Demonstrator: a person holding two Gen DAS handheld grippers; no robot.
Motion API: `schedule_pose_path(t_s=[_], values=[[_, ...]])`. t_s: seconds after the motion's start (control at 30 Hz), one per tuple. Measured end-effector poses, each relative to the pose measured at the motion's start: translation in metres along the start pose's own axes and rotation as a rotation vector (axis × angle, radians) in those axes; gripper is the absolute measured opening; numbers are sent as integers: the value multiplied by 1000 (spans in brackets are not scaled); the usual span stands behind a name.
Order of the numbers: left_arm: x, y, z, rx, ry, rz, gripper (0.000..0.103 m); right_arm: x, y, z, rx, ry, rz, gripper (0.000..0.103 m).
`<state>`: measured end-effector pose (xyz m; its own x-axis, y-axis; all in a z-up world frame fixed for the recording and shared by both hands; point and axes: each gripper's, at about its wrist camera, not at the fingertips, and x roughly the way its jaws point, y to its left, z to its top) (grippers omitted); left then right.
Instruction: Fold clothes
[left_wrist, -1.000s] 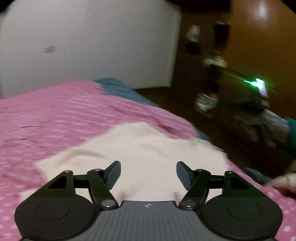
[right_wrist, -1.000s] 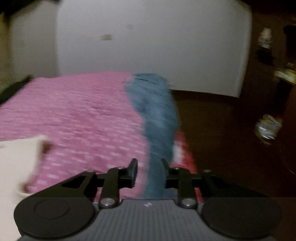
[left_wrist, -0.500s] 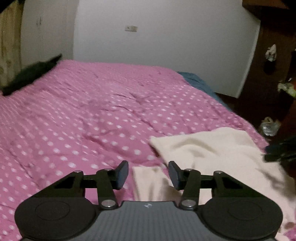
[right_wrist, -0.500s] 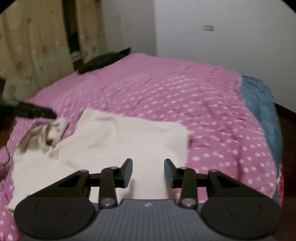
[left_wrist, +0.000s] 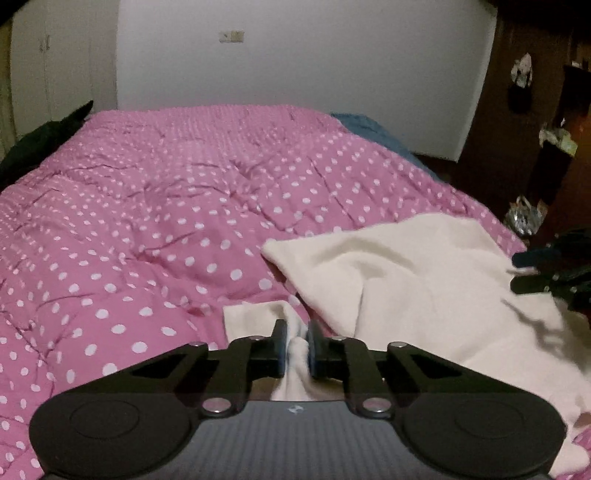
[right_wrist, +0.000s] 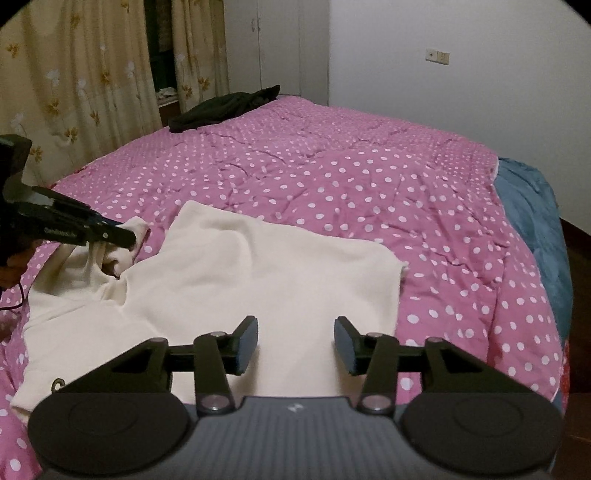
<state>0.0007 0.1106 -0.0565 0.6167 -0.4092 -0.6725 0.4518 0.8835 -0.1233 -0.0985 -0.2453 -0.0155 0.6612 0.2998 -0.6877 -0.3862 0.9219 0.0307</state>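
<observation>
My left gripper (left_wrist: 295, 345) jaws closing on cream garment (right_wrist: 258, 273) fold, my right gripper (right_wrist: 295, 345) jaws opening above it, black clothing (right_wrist: 225, 107) beyond, right view only.

garment (right_wrist: 258, 269) on bedspread (right_wrist: 332, 177), dark clothing (right_wrist: 225, 105) at far edge, blanket (right_wrist: 532, 206) along right side

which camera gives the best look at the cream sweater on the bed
The right wrist view: the cream sweater lies nearly whole on the pink polka-dot bedspread. The left wrist view shows only part of it, with a bunched piece pinched in the left gripper.
</observation>
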Motion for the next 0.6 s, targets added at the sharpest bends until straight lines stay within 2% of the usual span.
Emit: schedule_pose_path(t_s=[0.13, 0.2, 0.27, 0.33, 0.43, 0.5, 0.57, 0.6], values=[[-28, 1, 4, -23, -105, 41, 11, 0, 2, 1, -9, -8, 6, 48], [-50, 0, 4, -45, -188, 73, 11, 1, 3, 2, -14, -12, 10, 48], [-76, 3, 0, -85, -277, 91, 11, 2, 4, 3, -16, -14, 18, 49], [-94, 7, -9, -130, -319, 131, 13, 3, 6, 2, -20, -12, 25, 49], [-99, 16, -27, -116, -275, 290, 16, 7, 8, 1, -26, -1, 38, 50], [-97, 30, -40, -142, -209, 394, 19, 9, 9, 1, -31, 5, 44, 51], [-98, 44, -45, -194, -179, 402, 20, 9, 10, 1, -34, 4, 47, 52], [-99, 51, -46, -226, -169, 394, 26, 8, 10, 1, -36, 3, 49, 53]])
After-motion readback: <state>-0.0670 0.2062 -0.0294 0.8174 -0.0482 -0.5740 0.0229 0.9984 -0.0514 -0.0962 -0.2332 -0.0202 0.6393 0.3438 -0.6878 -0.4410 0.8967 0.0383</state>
